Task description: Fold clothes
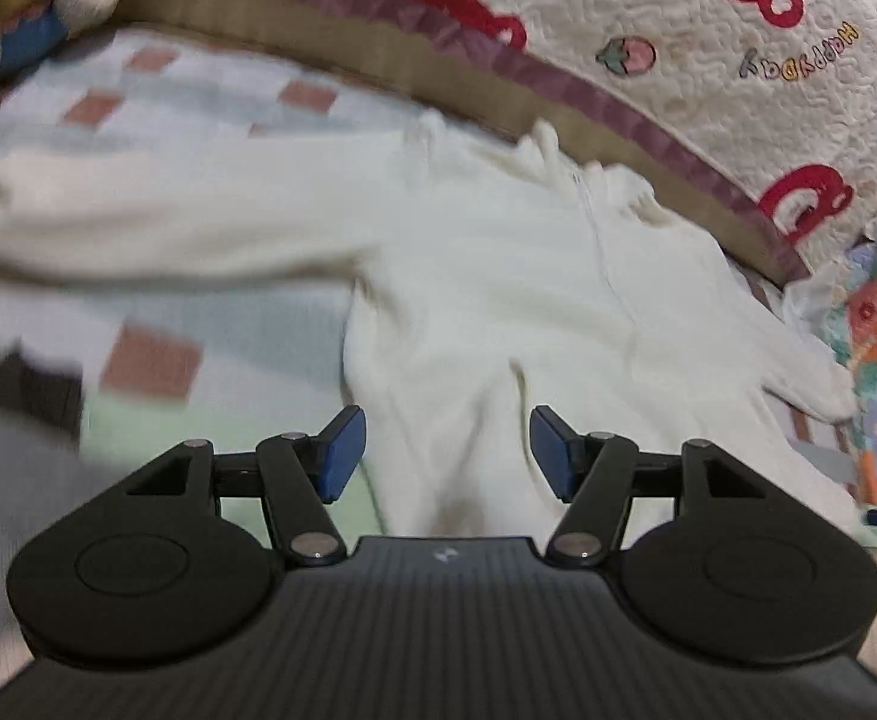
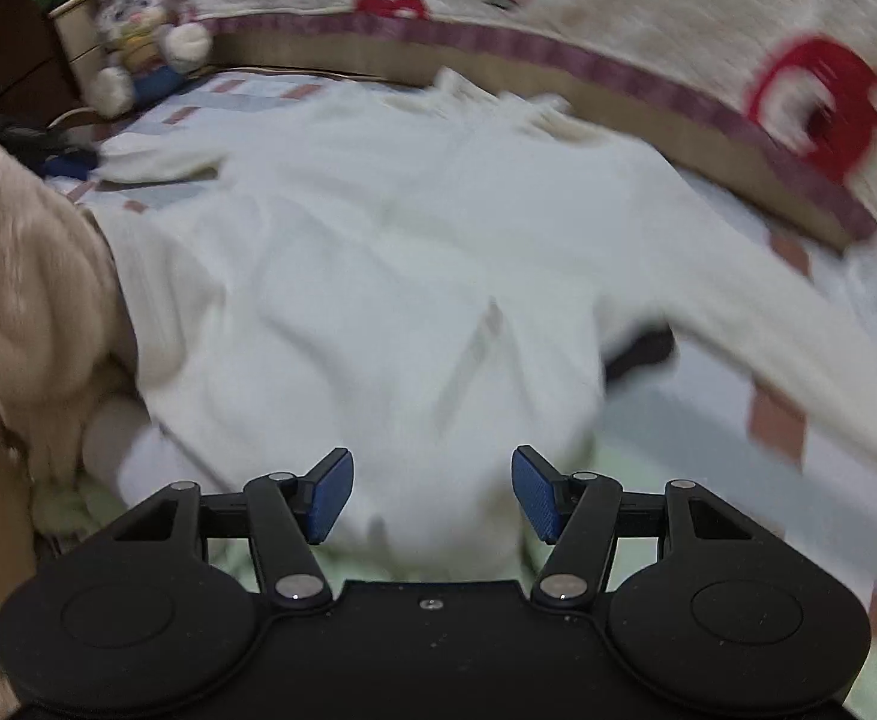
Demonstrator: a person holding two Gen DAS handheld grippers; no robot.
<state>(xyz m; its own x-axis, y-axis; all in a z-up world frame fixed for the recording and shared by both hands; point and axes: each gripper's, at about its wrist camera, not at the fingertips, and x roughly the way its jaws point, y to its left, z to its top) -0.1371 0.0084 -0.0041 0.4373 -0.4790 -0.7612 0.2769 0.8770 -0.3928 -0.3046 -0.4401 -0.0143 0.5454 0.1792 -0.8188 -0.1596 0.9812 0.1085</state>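
Observation:
A cream-white long-sleeved knit top (image 1: 498, 300) lies spread flat on a checked bed sheet (image 1: 210, 348), collar toward the far side, one sleeve (image 1: 156, 222) stretched out to the left. My left gripper (image 1: 447, 453) is open and empty, just above the hem near its left side. In the right wrist view the same top (image 2: 378, 276) fills the middle, with a sleeve (image 2: 798, 354) running out to the right. My right gripper (image 2: 432, 492) is open and empty over the hem. Both views are blurred.
A quilted cream blanket with red prints (image 1: 648, 30) and a purple-trimmed border (image 1: 558, 78) runs along the far side. A stuffed toy (image 2: 138, 42) sits at the far left corner. A beige fleece sleeve (image 2: 24, 300) fills the left of the right view. A floral cloth (image 1: 876, 372) lies at right.

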